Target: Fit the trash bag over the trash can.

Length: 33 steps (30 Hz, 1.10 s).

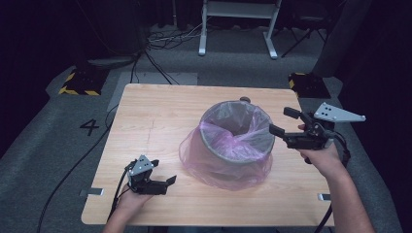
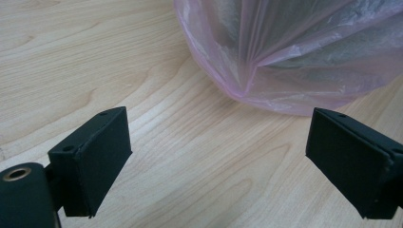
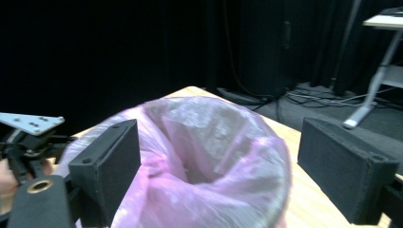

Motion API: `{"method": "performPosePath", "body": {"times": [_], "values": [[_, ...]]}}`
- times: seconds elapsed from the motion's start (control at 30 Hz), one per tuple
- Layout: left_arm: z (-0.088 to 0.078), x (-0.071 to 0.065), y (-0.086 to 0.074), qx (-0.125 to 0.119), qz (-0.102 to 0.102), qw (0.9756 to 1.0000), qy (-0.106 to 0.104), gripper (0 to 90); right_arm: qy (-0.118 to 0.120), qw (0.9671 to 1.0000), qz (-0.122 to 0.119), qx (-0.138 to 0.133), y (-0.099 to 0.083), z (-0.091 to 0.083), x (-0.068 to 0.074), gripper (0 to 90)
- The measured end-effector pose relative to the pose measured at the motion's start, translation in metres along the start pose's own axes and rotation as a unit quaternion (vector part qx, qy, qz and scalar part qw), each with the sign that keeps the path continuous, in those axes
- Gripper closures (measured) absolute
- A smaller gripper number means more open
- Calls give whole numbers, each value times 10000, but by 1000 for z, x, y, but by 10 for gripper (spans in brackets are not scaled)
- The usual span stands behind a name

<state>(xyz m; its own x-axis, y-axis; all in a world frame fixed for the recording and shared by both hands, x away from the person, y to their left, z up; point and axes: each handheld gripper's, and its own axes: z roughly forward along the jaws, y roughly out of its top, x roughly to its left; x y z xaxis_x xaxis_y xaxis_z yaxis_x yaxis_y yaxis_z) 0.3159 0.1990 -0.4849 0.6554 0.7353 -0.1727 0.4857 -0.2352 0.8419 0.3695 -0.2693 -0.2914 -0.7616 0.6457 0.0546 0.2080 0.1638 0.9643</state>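
The right gripper (image 1: 284, 121) is held in the air at the right side of the bin (image 1: 236, 132), level with its rim and pointing across it toward the left. Its 2 jaws stand wide apart with nothing between the pads; one jaw sits farther back over the table, the other nearer the person, and the nearer one is just beside the bin's rim without a clear touch. In the right gripper view (image 3: 216, 166) the bin's mouth (image 3: 209, 142) lies straight ahead between the jaws and slightly below them, the picture a little blurred. The right hand (image 1: 323, 155) grips the body of the tool from below, the forearm coming in from the bottom right corner.

The bin is a round grey one standing upright on the right half of the wooden table (image 1: 155, 116). A thin pink bag (image 1: 223, 167) lines it, folded over the rim and hanging loose down the outside, where it bulges out and pools on the tabletop around the base.

The left gripper (image 1: 167, 183) rests low at the front left of the table, held by the left hand (image 1: 133, 196), pointing right toward the bag. Its jaws are spread too, with bare wood between them. In the left gripper view (image 2: 216, 166) the bag's lower bulge (image 2: 294, 57) lies ahead and a little to the right, apart from both pads.
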Motion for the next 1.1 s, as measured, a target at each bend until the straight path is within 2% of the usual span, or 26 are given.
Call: {"method": "performPosePath", "body": {"times": [0.13, 0.27, 0.37, 0.47, 0.67, 0.73, 0.87, 0.97, 1.03, 1.07, 1.1], "values": [[2, -1, -1, 65, 10, 10000, -40, 79, -8, 10000, -21, 67, 8, 9, 3, 151], [2, -3, -1, 73, 56, 9999, -61, 77, 98, 9999, 8, 139, 15, 19, 4, 151], [3, -3, 0, 90, 72, 9999, -94, 77, 96, 9998, -31, 196, 19, 30, 5, 153], [4, -3, 0, 103, 63, 9998, -131, 77, 224, 9994, -31, 281, 22, 41, 7, 163], [4, -3, 0, 86, 63, 9997, -204, 76, 302, 9990, -28, 337, 27, 66, 13, 168], [3, -4, 0, 57, 12, 9997, -244, 76, 342, 9988, 24, 356, 28, 74, 15, 166], [4, -2, 0, 36, -77, 9994, -328, 76, 385, 9978, -24, 533, 31, 91, 19, 168], [6, -1, -1, 96, -87, 9995, -290, 76, 340, 9969, -149, 699, 34, 101, 23, 219], [7, -1, -1, 118, -72, 9995, -291, 76, 407, 9965, -160, 718, 36, 105, 25, 340], [7, -2, -1, 111, -63, 9995, -289, 76, 429, 9963, -153, 723, 36, 108, 25, 359], [7, -2, 0, 109, -61, 9995, -302, 76, 405, 9963, -161, 734, 37, 110, 25, 422]]}}
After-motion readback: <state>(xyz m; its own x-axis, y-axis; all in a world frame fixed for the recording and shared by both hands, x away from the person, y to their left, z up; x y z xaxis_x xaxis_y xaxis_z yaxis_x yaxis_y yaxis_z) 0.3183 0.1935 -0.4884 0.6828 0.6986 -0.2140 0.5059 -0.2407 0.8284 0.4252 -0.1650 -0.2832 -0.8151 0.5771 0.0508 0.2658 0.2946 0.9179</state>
